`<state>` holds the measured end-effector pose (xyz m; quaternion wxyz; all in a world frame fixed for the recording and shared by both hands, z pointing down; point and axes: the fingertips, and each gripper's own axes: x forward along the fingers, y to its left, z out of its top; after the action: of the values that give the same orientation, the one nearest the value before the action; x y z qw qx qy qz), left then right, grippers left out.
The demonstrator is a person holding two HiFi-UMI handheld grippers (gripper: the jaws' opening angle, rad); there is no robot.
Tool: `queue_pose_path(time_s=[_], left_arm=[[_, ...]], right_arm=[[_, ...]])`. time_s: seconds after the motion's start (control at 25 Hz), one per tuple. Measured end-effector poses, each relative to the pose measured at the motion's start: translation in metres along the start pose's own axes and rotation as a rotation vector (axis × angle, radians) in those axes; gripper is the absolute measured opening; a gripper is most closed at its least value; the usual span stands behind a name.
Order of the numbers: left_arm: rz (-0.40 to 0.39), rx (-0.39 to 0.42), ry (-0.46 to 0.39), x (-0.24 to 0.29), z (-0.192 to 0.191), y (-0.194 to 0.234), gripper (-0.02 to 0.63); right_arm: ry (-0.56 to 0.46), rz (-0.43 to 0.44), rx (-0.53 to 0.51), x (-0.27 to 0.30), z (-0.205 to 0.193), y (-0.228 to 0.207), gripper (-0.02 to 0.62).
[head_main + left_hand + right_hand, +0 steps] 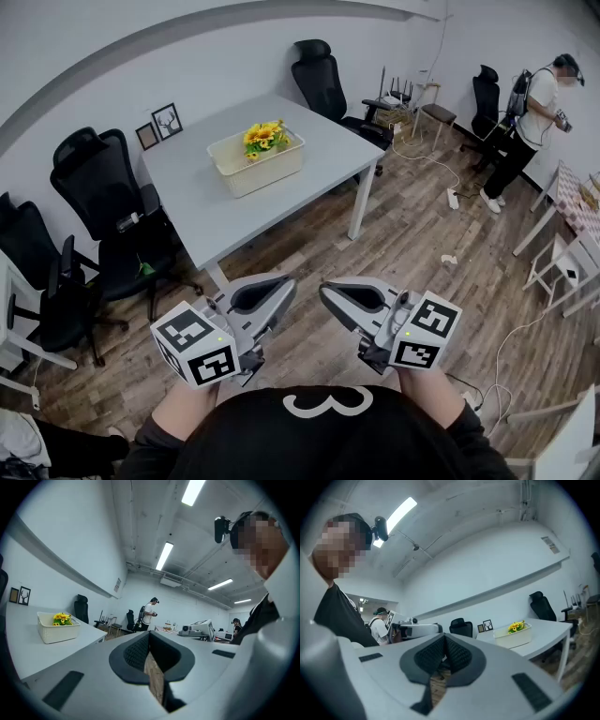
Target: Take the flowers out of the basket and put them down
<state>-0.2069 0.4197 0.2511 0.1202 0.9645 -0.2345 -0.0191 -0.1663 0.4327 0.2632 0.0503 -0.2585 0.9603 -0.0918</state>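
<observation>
Yellow flowers stand in a cream basket on the grey table, well ahead of me. Both grippers are held close to my body over the wooden floor, far short of the table. My left gripper is shut with nothing between its jaws, and my right gripper is shut and empty too. In the left gripper view the basket and flowers sit small at the left beyond the gripper. In the right gripper view the gripper points past the basket and flowers at the right.
Black office chairs stand left of the table, and another chair is behind it. Two picture frames lean on the wall. A person stands at the far right. Cables lie on the floor.
</observation>
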Motion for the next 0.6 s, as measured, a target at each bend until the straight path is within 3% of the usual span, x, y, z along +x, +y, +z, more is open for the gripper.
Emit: queue_pose_path(time_s=[0.6], left_arm=[[0.025, -0.006, 0.005, 0.019, -0.017, -0.025, 0.014]], right_arm=[[0.014, 0.008, 0.000, -0.031, -0.001, -0.003, 0.007]])
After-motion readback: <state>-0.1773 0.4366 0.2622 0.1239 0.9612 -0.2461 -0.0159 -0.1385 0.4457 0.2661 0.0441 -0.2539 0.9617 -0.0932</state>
